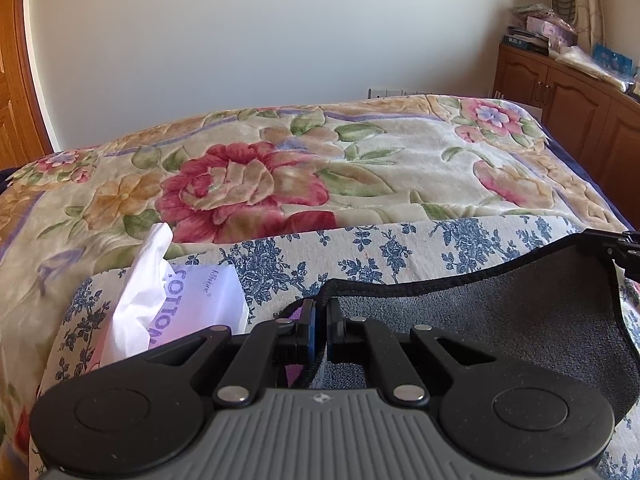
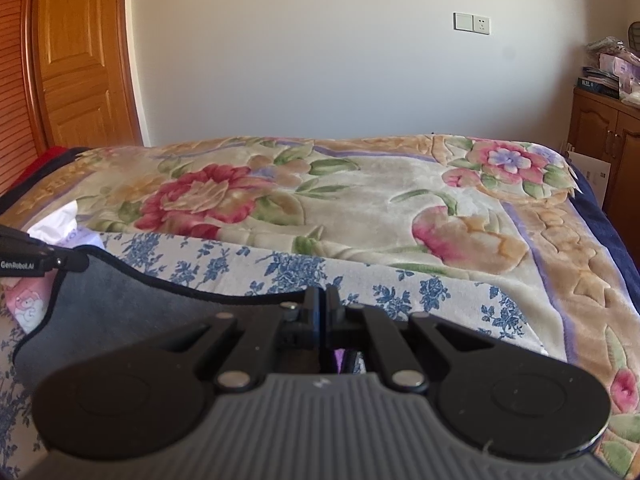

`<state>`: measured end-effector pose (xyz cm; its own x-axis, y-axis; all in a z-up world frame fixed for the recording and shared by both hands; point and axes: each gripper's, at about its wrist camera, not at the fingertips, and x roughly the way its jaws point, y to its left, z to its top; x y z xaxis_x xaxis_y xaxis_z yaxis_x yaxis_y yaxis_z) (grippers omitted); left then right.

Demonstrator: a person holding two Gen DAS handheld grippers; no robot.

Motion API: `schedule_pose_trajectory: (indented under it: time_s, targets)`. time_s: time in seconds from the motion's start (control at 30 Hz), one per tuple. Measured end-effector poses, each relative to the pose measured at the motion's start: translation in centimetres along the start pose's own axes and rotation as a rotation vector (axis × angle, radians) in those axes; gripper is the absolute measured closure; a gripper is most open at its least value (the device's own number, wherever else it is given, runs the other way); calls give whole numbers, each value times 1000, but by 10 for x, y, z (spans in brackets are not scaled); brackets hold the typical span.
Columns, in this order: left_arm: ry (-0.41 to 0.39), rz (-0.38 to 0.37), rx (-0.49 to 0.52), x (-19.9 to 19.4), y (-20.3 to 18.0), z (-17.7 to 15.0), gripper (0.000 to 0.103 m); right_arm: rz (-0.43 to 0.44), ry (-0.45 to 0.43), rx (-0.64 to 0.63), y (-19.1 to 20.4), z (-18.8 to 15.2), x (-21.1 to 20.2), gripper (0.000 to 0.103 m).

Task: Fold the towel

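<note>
Door (image 2: 76, 52) in right view only

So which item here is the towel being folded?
On the bed, a blue-flowered white cloth covers the near edge. The towel hangs over it between the left gripper and right gripper: plain dark grey with black edging, unlike everything patterned around it.

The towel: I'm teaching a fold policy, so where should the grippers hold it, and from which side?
Grip the towel at the two ends of its black-bound edge, coming from the near side with fingers pointing across the bed. The left gripper and right gripper are already shut on it there, and the edge sags only slightly between them, so it should carry over evenly.
</note>
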<state>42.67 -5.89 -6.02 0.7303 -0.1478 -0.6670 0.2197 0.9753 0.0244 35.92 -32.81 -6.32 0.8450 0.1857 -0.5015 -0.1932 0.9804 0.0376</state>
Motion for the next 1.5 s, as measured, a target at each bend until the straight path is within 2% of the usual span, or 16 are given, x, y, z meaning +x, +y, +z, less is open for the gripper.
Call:
schedule_pose_trajectory:
  time_s: [0.67, 0.77, 0.8, 0.83, 0.87, 0.9, 0.97, 1.03, 1.2, 1.27, 1.5]
  targets:
    - [29, 11, 25, 16, -2, -4, 97, -14, 47, 6, -2, -8, 18, 99]
    - [26, 14, 5, 17, 1, -4, 92, -25, 53, 17, -3, -9, 20, 99]
    - [24, 18, 0, 17, 1, -4, 81, -33, 56, 18, -3, -10, 21, 97]
    - [22, 25, -2, 17, 1, -5, 72, -46, 59, 13, -3, -10, 22, 92]
    - [17, 30, -3, 16, 2, -5, 53, -53, 58, 9, -2, -10, 22, 83]
    - [9, 37, -3, 15, 1, -5, 39, -53, 56, 9, -3, -11, 21, 76]
    - [-8, 51, -8, 11, 1, -5, 37, -44, 44, 25, -4, -11, 17, 50]
    - [-10, 50, -16, 9, 2, -4, 33, -46, 36, 31, -5, -10, 14, 45]
    - [-32, 72, -17, -2, -2, -3, 14, -51, 39, 34, -2, -9, 4, 37]
    - [-36, 78, -15, -8, -5, -3, 8, -53, 41, 24, 1, -10, -1, 31]
    - [-39, 65, -16, -39, -15, -6, 2, -40, 27, 45, 10, -11, -31, 5]
